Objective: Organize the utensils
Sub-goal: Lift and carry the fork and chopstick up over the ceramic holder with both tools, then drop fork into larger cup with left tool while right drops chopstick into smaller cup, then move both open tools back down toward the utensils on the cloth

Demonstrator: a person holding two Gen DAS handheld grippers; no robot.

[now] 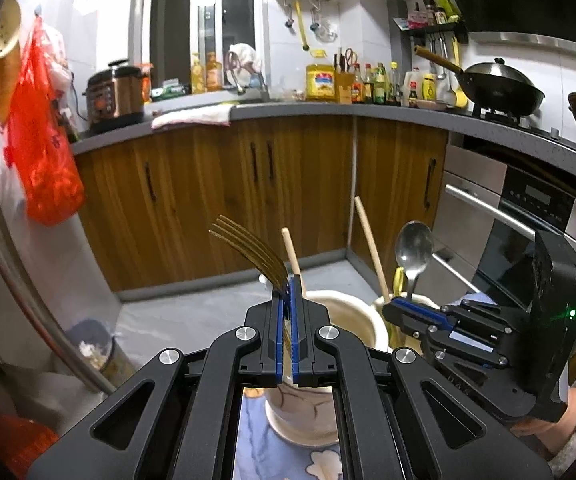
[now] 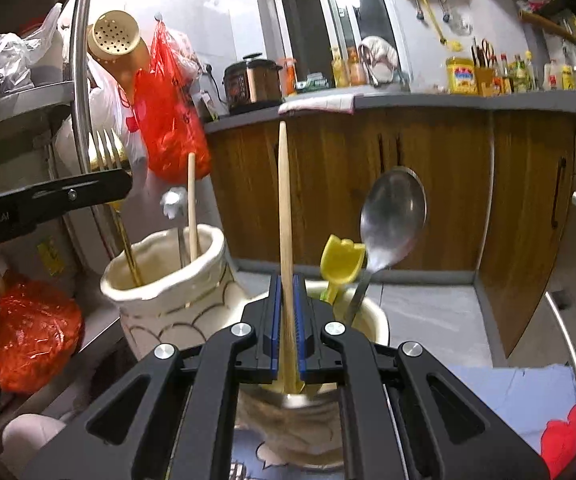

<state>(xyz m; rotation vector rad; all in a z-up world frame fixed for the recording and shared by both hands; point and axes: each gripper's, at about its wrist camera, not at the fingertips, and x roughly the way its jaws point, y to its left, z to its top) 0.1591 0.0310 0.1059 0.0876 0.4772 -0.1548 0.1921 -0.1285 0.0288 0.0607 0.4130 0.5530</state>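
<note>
My left gripper [image 1: 289,286] is shut on a gold fork [image 1: 248,246], tines up, its handle reaching down into a cream ceramic holder [image 1: 362,322]. That holder [image 2: 160,280] also holds a wooden chopstick [image 2: 192,204]. My right gripper [image 2: 287,284] is shut on another wooden chopstick [image 2: 285,200], upright over a second cream holder [image 2: 376,320] that contains a steel spoon [image 2: 392,216] and a yellow utensil [image 2: 342,264]. The right gripper [image 1: 398,306] shows in the left wrist view beside the spoon [image 1: 413,250].
Both holders stand on a table with a patterned cloth [image 2: 520,392]. A red plastic bag [image 2: 168,108] hangs at the left. Wooden cabinets [image 1: 288,184] and a grey counter [image 1: 368,110] lie beyond, with an oven [image 1: 528,220] at the right.
</note>
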